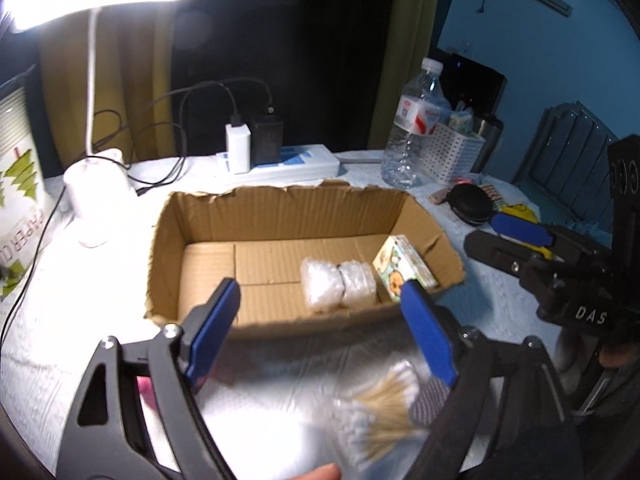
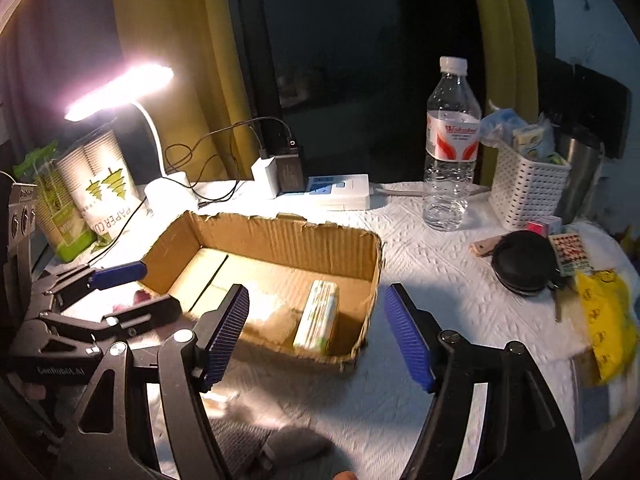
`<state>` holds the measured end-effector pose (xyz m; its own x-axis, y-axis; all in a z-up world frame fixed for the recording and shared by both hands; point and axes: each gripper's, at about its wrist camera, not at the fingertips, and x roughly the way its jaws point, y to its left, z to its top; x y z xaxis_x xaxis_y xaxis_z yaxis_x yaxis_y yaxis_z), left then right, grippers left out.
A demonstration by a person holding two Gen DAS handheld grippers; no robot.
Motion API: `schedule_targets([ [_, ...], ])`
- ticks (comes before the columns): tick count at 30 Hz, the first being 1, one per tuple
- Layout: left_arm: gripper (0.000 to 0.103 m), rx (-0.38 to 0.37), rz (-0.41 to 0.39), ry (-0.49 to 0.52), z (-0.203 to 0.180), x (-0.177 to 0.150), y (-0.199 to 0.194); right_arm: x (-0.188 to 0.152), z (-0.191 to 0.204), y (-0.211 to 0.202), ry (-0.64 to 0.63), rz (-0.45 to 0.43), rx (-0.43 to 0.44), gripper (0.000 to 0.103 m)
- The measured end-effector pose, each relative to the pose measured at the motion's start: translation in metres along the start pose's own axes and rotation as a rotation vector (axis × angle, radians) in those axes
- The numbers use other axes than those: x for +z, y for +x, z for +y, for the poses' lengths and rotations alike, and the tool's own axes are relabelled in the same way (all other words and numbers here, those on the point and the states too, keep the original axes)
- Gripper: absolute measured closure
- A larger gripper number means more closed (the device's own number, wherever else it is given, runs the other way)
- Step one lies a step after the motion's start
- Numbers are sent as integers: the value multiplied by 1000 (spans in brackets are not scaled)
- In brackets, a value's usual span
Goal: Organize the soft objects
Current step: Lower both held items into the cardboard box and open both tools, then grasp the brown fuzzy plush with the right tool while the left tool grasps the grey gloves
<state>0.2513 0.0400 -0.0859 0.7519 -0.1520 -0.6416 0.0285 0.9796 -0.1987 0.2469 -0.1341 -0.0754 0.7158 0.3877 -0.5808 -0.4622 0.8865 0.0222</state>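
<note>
Partly done: cardboard box mid-frame already holds two plastic-wrapped bundles and a tissue pack, while cotton swabs wait outside at lower right; left gripper and right gripper both wide, empty.

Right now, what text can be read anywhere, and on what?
"DAS": right gripper body.
"GenRobot.AI": left gripper body, faint.
"PAPER CU": paper-cup pack, cut off.
"Watsons", probably: bottle label, blurred.
Print on the tissue pack, power strip and yellow bag: unreadable.
</note>
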Motion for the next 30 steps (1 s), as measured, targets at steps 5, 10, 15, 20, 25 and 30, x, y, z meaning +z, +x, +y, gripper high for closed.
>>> schedule_targets([
  [5, 19, -22, -34, 1, -5, -14, -32, -18, 14, -30, -10, -4, -24, 30],
  [10, 19, -44, -47, 7, -12, -32, -58, -39, 26, -55, -14, 7, -52, 30],
  [15, 19, -53, -51, 18, -19, -54, -79, -64, 37, -78, -6, 9, -74, 30],
  [20, 19, -58, -35, 22, -26, -79, -93, -95, 45, -90, 4, 39, -79, 30],
  [25, 19, -57, -12, 17, -31, -100, -99, -127, 50, -97, 19, 86, -79, 30],
  [30, 19, -55, 14, 21, -35, -117, -100, -159, 50, -97, 33, 134, -76, 30],
])
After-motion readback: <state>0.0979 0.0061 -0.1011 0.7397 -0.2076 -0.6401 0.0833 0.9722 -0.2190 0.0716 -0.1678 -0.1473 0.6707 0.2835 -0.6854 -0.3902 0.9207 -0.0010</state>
